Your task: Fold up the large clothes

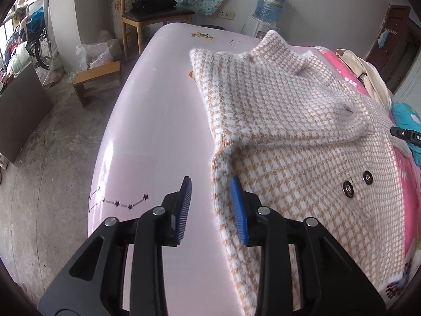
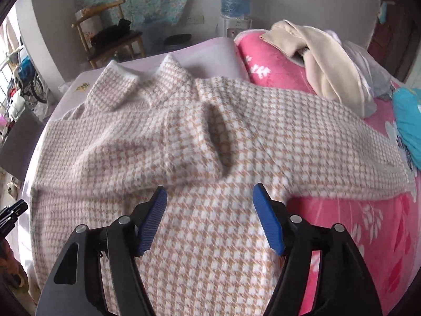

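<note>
A fuzzy beige-and-white houndstooth coat (image 1: 276,121) lies spread on a pale pink bed (image 1: 158,121), collar at the far end, one sleeve folded across its body. Two dark buttons (image 1: 357,183) show near its front edge. My left gripper (image 1: 211,184) is open at the coat's left edge, its right finger against the fabric's side fold. In the right wrist view the coat (image 2: 184,144) fills the middle, the sleeve cuff (image 2: 218,137) lying on top. My right gripper (image 2: 209,194) is open just above the coat's lower body, holding nothing.
A pink floral blanket (image 2: 355,223) lies at the right with a cream garment (image 2: 329,63) on it and a teal item (image 2: 407,121) beyond. A wooden chair (image 1: 155,18), a low stool (image 1: 97,79) and a water dispenser (image 1: 271,2) stand past the bed. Concrete floor at left.
</note>
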A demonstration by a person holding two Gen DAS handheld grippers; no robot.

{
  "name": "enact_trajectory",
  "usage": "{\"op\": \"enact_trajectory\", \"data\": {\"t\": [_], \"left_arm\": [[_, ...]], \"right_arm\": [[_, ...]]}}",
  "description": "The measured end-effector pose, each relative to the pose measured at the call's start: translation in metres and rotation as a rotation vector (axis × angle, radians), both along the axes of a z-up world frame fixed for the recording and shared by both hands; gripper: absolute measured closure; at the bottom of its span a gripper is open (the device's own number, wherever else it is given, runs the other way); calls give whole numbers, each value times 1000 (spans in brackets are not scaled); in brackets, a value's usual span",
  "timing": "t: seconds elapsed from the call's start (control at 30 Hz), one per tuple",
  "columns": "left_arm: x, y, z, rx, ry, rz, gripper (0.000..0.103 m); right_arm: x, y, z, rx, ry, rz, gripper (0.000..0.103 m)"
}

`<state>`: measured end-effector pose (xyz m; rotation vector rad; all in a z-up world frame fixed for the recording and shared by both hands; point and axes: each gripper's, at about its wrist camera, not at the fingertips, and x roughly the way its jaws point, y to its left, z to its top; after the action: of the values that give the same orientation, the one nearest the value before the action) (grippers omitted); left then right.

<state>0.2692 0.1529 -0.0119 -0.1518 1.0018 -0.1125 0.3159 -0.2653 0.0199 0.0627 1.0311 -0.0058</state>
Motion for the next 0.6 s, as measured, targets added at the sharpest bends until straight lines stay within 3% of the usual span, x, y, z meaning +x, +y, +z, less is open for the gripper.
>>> {"op": "enact_trajectory", "data": {"t": [0.13,0.23,0.5,0.6], "left_arm": [[-41,8,0,-115,55,-44,64],[-71,9,-10,-190,143,-77,63],[-140,-12,-24,-260,239,-97,63],[-158,-24,-35,-254,272,-87,63]], "right_arm": [[-44,-34,-14,93,45,-79,36],[-75,-50,-25,103,92,-116,36],[-157,-60,-35,201,144,-130,36],[-188,-57,-44,211,164,-128,36]]}}
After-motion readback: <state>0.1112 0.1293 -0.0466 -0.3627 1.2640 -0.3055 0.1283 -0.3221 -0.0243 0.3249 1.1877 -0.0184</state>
